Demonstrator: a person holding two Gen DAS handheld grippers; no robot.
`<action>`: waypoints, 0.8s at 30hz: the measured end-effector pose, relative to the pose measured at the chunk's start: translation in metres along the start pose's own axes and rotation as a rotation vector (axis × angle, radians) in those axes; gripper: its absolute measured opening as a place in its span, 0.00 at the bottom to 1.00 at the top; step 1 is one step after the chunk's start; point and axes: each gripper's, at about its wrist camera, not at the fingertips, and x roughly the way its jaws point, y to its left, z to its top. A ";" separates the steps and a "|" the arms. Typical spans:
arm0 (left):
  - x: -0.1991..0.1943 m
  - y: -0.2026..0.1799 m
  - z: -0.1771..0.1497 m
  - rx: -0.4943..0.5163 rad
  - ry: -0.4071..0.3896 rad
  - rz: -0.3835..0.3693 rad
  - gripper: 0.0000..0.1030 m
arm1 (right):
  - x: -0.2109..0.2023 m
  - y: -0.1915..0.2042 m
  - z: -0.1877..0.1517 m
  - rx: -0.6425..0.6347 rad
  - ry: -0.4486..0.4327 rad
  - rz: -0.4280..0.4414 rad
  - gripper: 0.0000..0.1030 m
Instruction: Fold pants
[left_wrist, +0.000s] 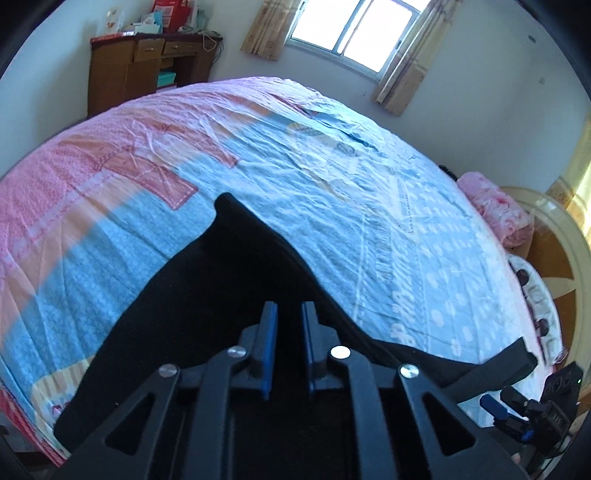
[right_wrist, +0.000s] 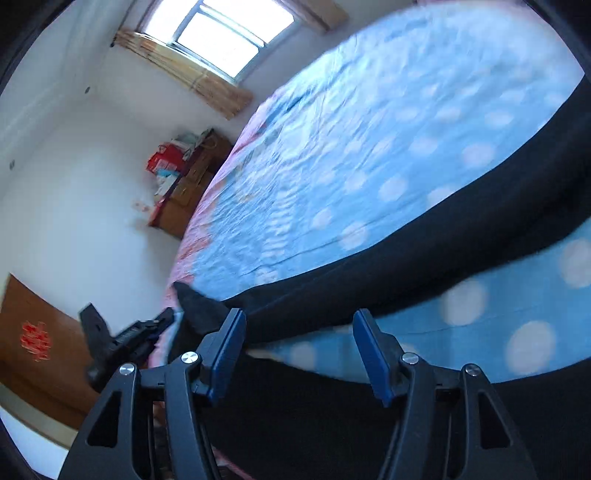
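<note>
Black pants (left_wrist: 229, 295) sprawl on the blue-and-pink bedsheet (left_wrist: 332, 177), one leg stretching toward 3 o'clock from the left gripper (left_wrist: 289, 317), which pinches the cloth nearly closed, while the right gripper (right_wrist: 299, 325) gapes empty just above that leg.

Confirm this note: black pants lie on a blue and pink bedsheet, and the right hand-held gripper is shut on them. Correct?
Not quite. The right wrist view shows the right hand-held gripper open, its fingers apart with nothing pinched between them. The black pants do lie on the blue and pink bedsheet.
</note>
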 end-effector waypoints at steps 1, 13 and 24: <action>-0.001 0.000 0.001 0.003 0.004 -0.001 0.14 | 0.010 0.003 0.002 0.022 0.037 0.007 0.60; -0.011 0.015 0.014 -0.017 0.029 -0.001 0.76 | 0.113 0.141 -0.009 -0.501 0.062 -0.005 0.41; 0.046 0.021 0.025 -0.108 0.101 -0.025 0.89 | 0.156 0.132 -0.059 -0.560 0.212 -0.060 0.26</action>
